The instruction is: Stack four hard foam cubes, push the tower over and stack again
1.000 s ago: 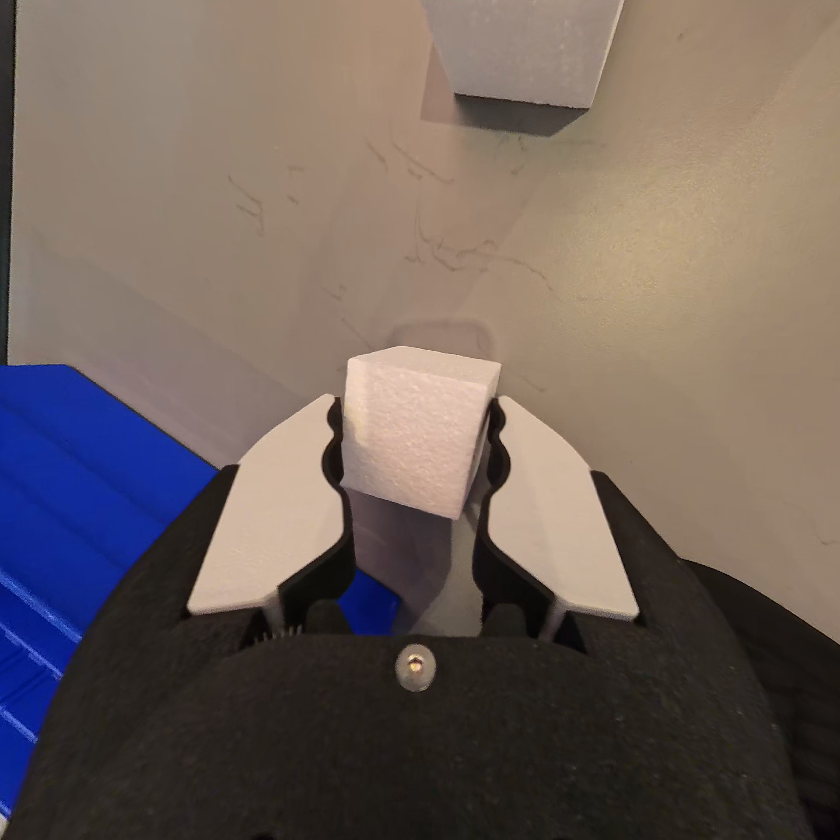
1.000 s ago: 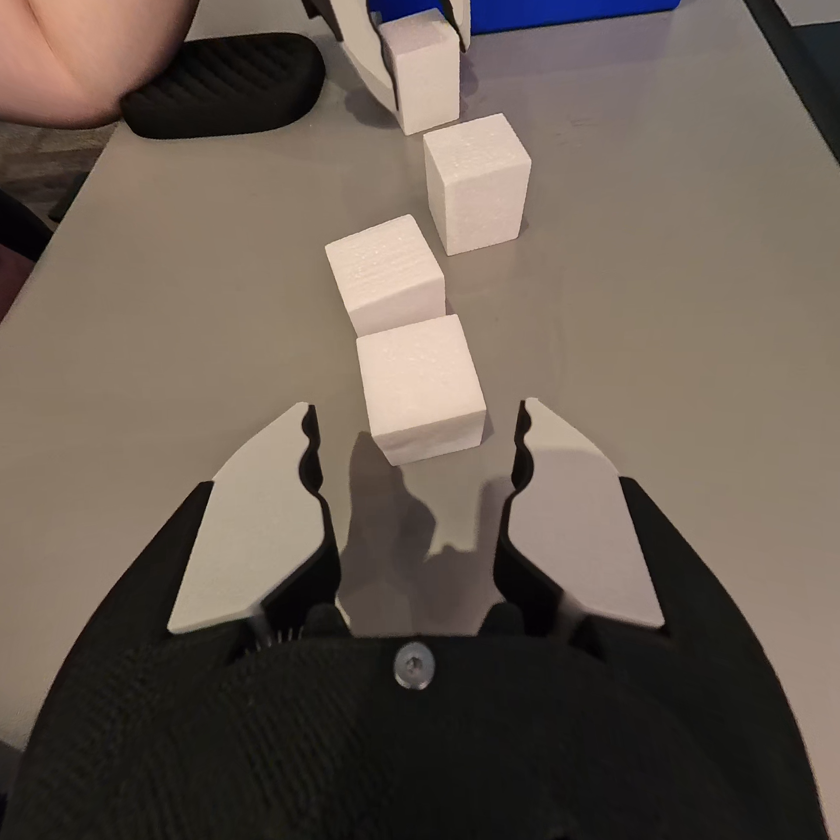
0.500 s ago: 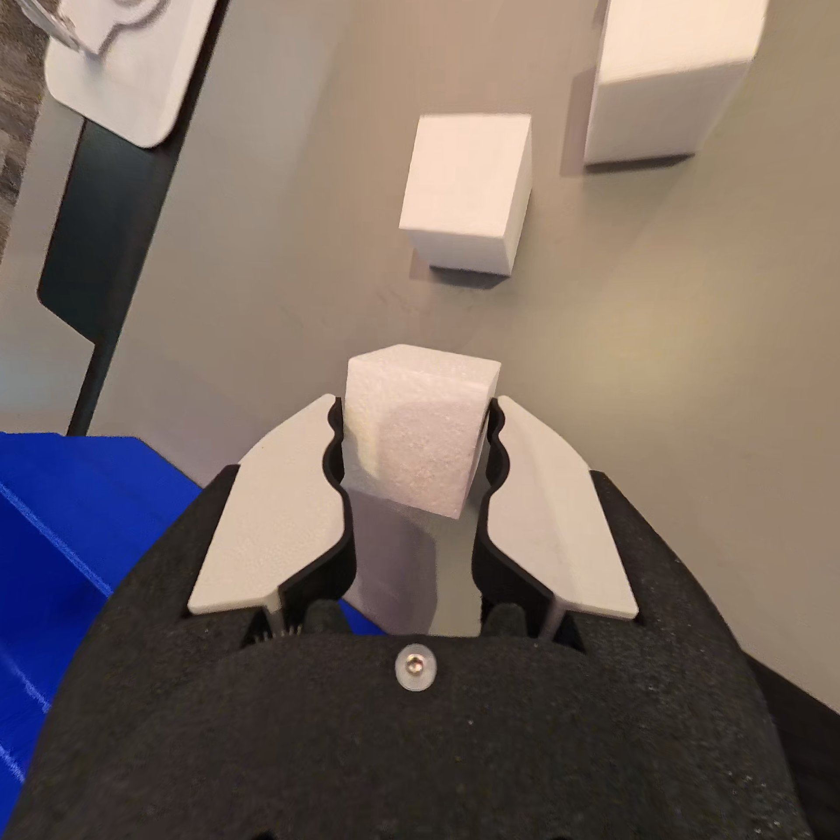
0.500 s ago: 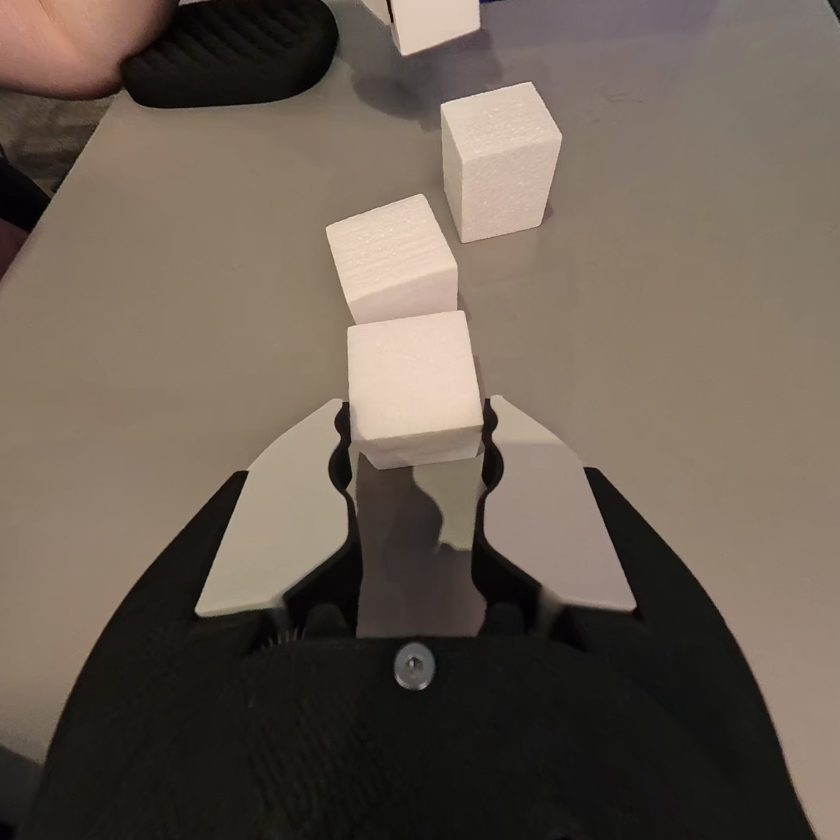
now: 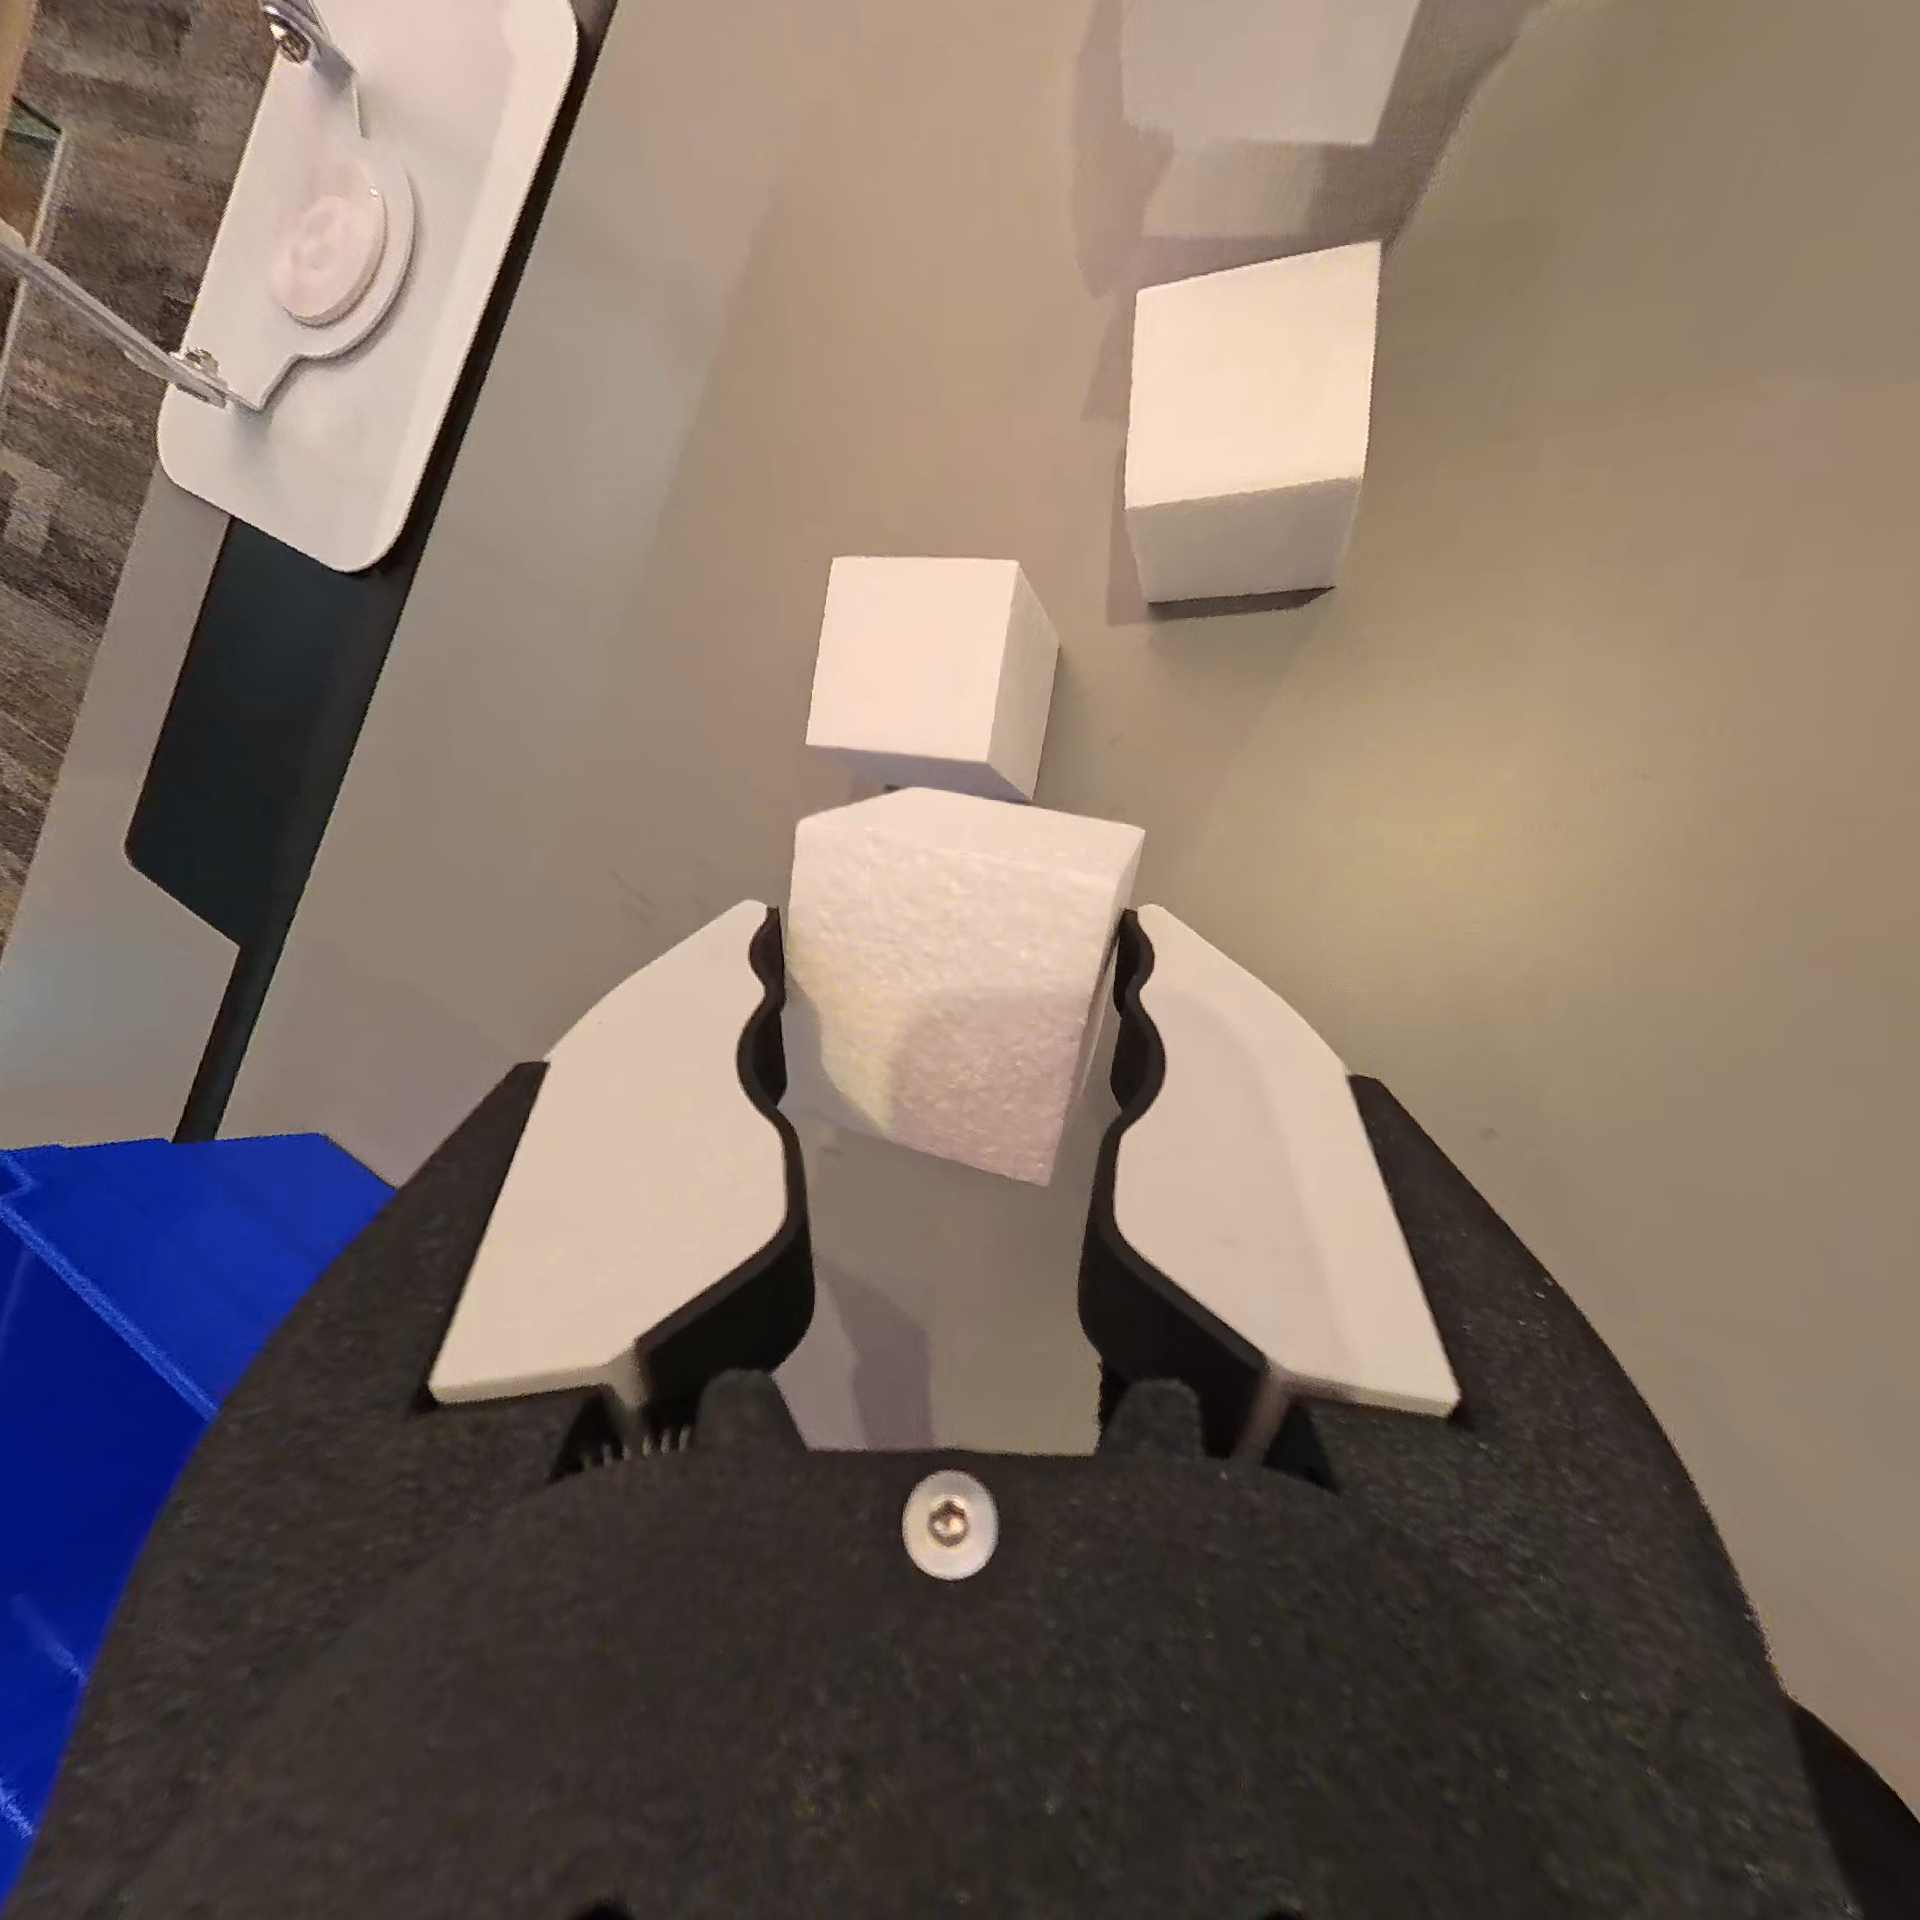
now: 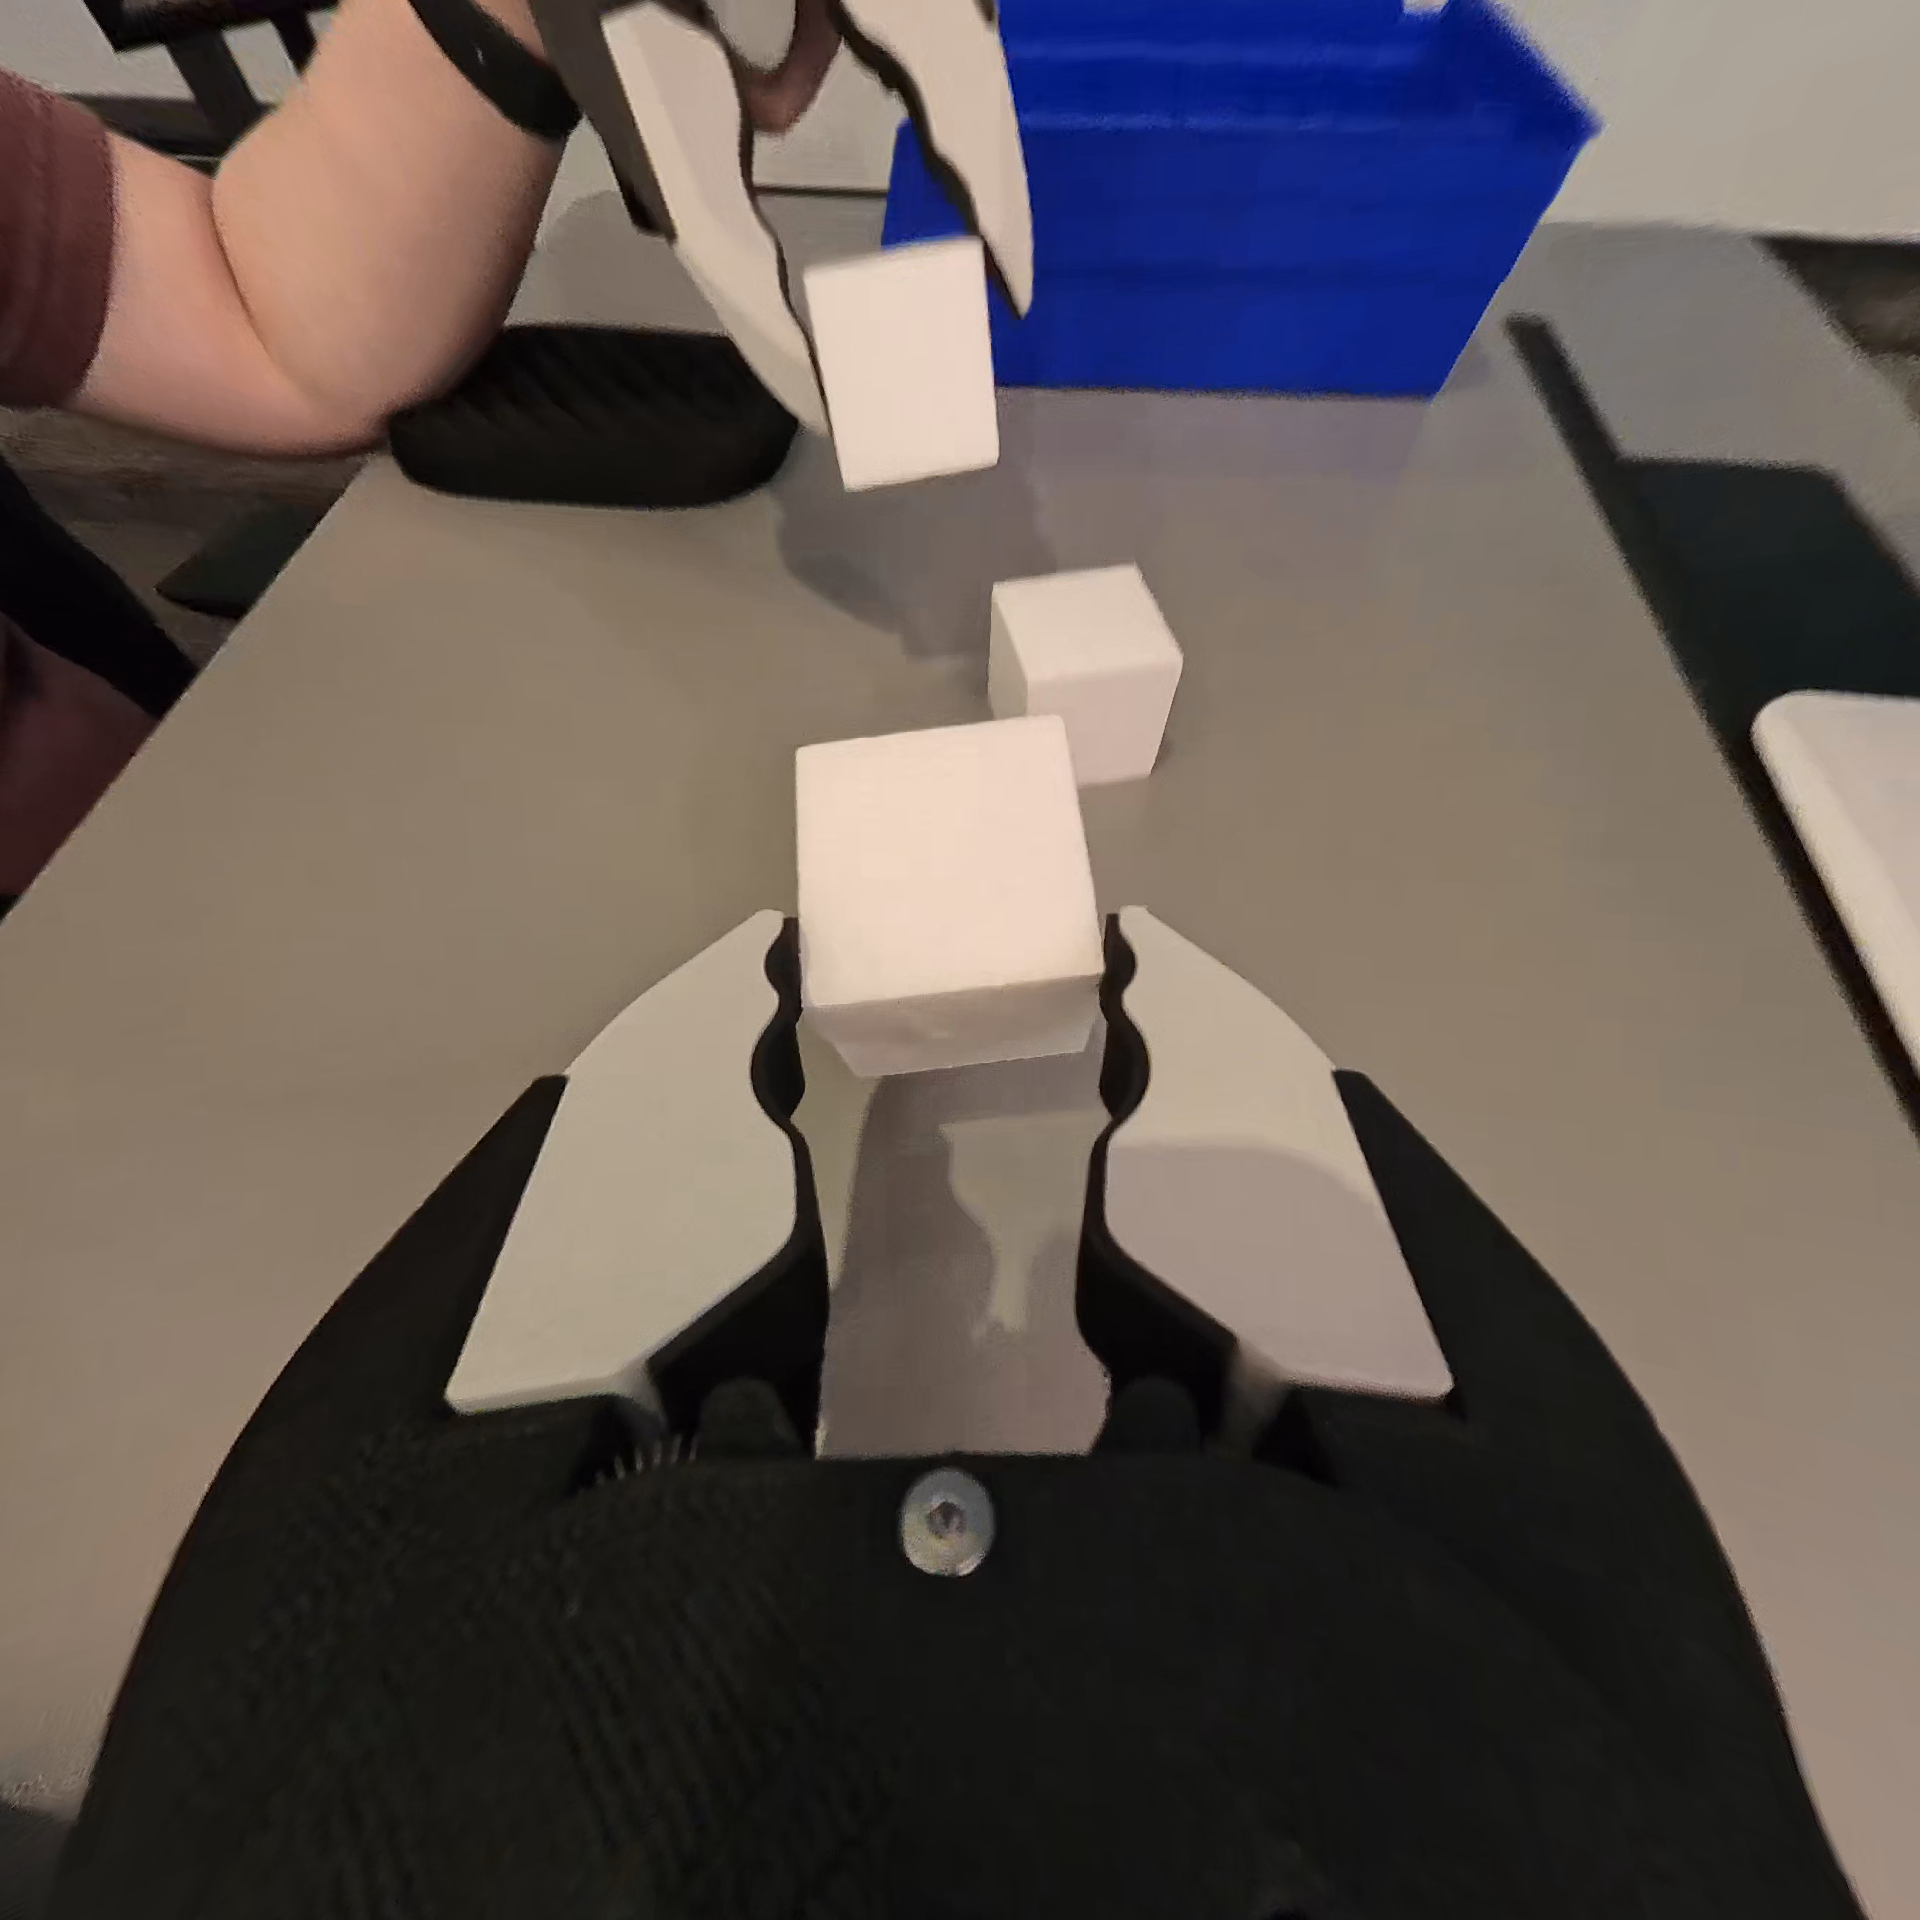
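Several white foam cubes are in view on a grey table (image 6: 416,831). My left gripper (image 5: 948,935) is shut on one cube (image 5: 951,1008) and holds it in the air, tilted; this gripper (image 6: 920,358) and its cube (image 6: 904,364) also show in the right wrist view. My right gripper (image 6: 948,925) is shut on a second cube (image 6: 940,883), raised off the table. One cube (image 6: 1086,665) rests on the table behind it. In the left wrist view two cubes (image 5: 925,665) (image 5: 1242,426) lie below, and a blurred one (image 5: 1247,73) is at the top edge.
A blue bin (image 6: 1247,208) stands at the table's far end and shows in the left wrist view (image 5: 104,1299). A black pad (image 6: 582,426) lies under a person's forearm (image 6: 312,270). A white flat plate (image 5: 343,260) sits at the table's side, also in the right wrist view (image 6: 1860,831). Some 20 cm of space lies between my two pairs of fingers.
My right gripper closed on the nearest cube and lifted it off the table. My left gripper carried its cube up and over toward the cubes on the table.
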Demonstrator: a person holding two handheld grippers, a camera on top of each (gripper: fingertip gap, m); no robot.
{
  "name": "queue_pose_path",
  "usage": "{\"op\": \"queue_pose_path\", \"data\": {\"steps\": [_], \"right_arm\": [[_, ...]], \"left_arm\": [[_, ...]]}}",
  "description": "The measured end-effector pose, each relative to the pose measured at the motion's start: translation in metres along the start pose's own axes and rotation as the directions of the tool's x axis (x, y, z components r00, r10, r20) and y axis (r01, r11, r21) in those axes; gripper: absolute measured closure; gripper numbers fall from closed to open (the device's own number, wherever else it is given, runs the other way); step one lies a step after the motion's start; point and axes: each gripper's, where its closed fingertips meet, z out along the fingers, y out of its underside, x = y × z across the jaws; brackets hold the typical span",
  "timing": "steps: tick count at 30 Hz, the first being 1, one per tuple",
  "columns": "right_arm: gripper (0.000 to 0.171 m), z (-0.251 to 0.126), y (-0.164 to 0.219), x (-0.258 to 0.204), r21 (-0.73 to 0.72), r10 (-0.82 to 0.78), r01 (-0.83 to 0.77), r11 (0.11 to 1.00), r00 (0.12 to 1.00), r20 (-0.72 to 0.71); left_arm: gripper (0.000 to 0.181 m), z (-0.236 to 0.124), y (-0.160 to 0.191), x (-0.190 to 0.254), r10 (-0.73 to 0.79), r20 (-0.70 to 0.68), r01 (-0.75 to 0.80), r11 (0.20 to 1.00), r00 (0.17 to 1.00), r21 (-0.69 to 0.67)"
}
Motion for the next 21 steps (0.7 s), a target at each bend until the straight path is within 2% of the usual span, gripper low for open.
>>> {"op": "queue_pose_path", "data": {"steps": [4, 11, 18, 21], "right_arm": [[0.115, 0.013, -0.016, 0.002, -0.026, -0.036, 0.035, 0.999, 0.999, -0.039], [0.115, 0.042, -0.024, -0.009, -0.086, -0.031, 0.034, 0.996, 0.999, 0.033], [0.115, 0.039, -0.030, -0.010, -0.058, -0.034, 0.036, 0.998, 0.998, 0.043], [0.115, 0.032, -0.029, -0.010, -0.072, -0.050, 0.053, 0.996, 0.998, 0.041]], "left_arm": [[0.120, -0.003, 0.005, -0.004, -0.018, 0.006, 0.018, 1.000, 1.000, -0.001], [0.120, -0.010, 0.003, -0.008, -0.033, 0.018, 0.033, 0.999, 0.999, 0.018], [0.120, -0.008, 0.000, -0.006, -0.020, 0.012, 0.020, 1.000, 1.000, 0.007], [0.120, -0.006, -0.019, 0.003, 0.003, -0.030, -0.003, 0.999, 1.000, 0.032]]}}
